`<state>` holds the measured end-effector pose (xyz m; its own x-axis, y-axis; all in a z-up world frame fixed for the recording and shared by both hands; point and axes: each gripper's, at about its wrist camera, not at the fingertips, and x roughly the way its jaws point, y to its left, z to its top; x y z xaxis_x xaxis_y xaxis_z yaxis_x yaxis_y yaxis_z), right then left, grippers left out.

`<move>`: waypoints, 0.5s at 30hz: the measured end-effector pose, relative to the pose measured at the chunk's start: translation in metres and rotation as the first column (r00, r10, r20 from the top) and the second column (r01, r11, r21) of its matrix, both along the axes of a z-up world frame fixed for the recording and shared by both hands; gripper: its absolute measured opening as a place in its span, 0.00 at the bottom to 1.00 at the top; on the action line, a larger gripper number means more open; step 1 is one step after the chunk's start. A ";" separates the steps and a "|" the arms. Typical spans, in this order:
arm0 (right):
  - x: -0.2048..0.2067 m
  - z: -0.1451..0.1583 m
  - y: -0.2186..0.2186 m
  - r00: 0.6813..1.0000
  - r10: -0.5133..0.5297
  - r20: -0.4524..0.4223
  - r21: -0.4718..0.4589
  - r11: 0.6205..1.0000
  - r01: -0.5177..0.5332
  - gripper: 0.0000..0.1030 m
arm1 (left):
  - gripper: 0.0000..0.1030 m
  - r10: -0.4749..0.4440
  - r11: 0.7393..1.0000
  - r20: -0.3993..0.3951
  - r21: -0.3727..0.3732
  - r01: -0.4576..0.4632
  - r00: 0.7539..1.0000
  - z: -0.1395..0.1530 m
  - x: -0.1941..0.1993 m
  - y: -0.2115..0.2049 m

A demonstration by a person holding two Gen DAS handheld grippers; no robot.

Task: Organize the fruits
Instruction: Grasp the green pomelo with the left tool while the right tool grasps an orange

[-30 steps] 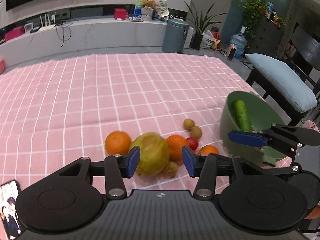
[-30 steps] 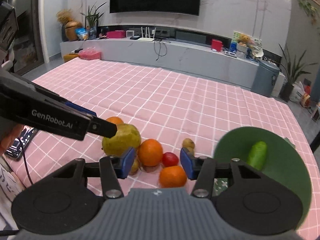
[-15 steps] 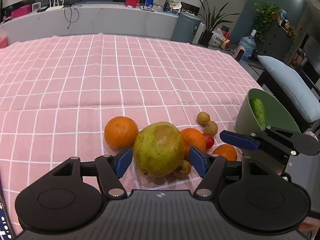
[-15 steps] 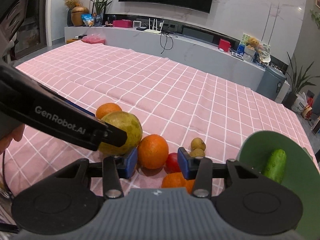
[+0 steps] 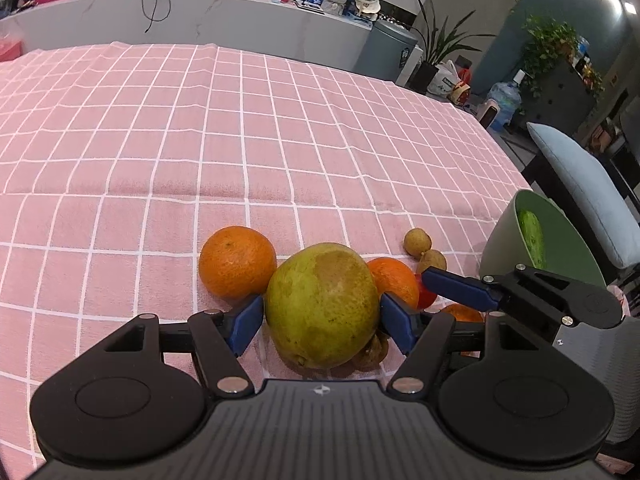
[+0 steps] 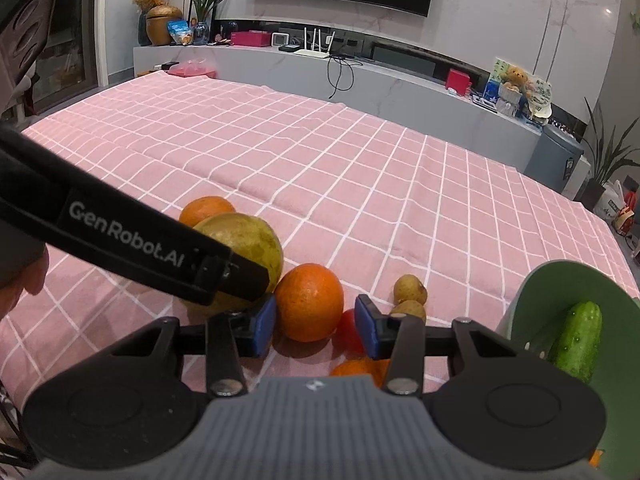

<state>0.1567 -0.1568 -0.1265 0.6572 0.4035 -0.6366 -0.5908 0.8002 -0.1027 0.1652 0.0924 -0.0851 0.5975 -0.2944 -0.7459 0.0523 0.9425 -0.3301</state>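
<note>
A heap of fruit lies on the pink checked cloth. My left gripper [image 5: 322,324] is open, its blue pads on either side of a large green-yellow pomelo [image 5: 322,304], close to it or just touching. An orange [image 5: 237,262] lies to its left, another orange [image 5: 394,282] to its right. My right gripper [image 6: 316,326] is open around that second orange [image 6: 309,307], with a red tomato [image 6: 349,334] beside its right pad. Two small brown fruits [image 6: 409,290] lie behind. A green bowl [image 6: 536,304] holds a cucumber [image 6: 578,340].
A third orange [image 6: 356,368] lies under the right gripper's body. A small brown fruit [image 5: 372,354] sits under the pomelo. The table's right edge runs past the bowl, with a cushioned chair [image 5: 588,184] beyond. A grey counter [image 6: 360,80] stands behind the table.
Both grippers have moved down and forward into the fruit heap. The left pads now flank the pomelo and the right pads flank the orange. Nothing has been lifted.
</note>
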 end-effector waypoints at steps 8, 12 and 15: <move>0.000 -0.003 0.002 1.000 0.019 0.008 0.007 1.000 -0.019 0.33 | 0.70 0.004 1.000 0.010 0.002 -0.004 1.000 0.002 -0.003 0.000; -0.006 -0.004 0.007 0.999 0.041 0.035 -0.022 0.999 -0.040 0.31 | 0.69 0.004 1.000 0.017 0.025 -0.005 1.000 0.005 -0.008 -0.004; -0.007 -0.004 0.007 0.999 0.038 0.038 -0.023 0.999 -0.037 0.30 | 0.69 0.007 1.000 0.014 0.024 -0.007 1.000 0.006 -0.011 -0.004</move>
